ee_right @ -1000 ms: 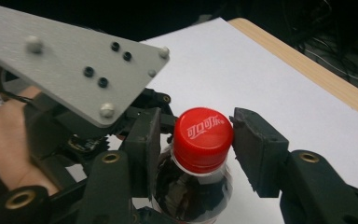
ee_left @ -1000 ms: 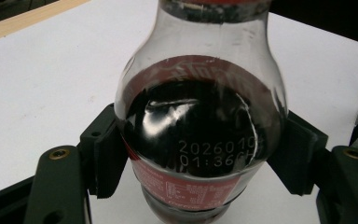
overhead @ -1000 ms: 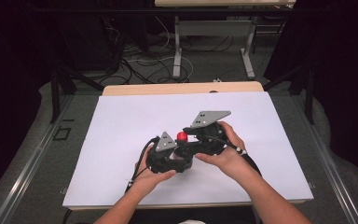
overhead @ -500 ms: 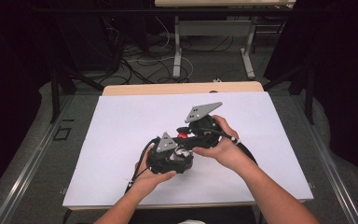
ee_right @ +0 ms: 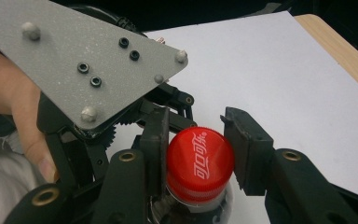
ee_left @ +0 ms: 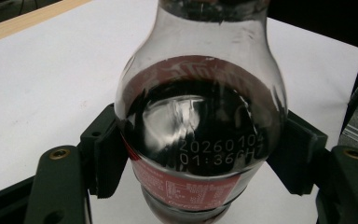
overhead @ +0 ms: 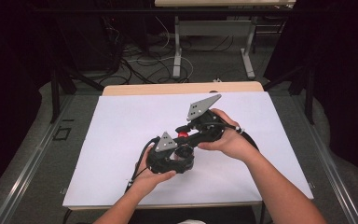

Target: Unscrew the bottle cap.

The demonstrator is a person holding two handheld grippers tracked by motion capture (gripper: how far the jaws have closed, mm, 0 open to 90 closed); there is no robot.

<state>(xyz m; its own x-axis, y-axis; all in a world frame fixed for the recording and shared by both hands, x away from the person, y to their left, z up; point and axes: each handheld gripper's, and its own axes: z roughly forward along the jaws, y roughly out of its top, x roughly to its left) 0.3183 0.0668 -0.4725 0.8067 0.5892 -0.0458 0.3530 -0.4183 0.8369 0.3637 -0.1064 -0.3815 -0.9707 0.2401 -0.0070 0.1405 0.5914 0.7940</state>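
A cola bottle (ee_left: 200, 140) with dark drink and a red label leans between my two grippers over the white sheet (overhead: 121, 126). My left gripper (ee_left: 200, 158) is shut on its rounded body, one pad pressing on each side. Its red cap (ee_right: 200, 165) sits between the jaws of my right gripper (ee_right: 199, 149), which is shut on it. In the high view the left gripper (overhead: 175, 158) is low and near the person, the right gripper (overhead: 200, 133) comes in from the right, and the cap (overhead: 182, 135) shows between them.
The white sheet covers most of the table; a wooden strip (overhead: 182, 88) shows along the far edge. Black cables (overhead: 140, 163) trail from the grippers toward the person. Beyond the table are floor cables and the legs of another table (overhead: 177, 42).
The right hand has shifted slightly left and up, and its grey plate has tipped more upright. Its jaws have closed on the cap. The left hand holds still with the bottle.
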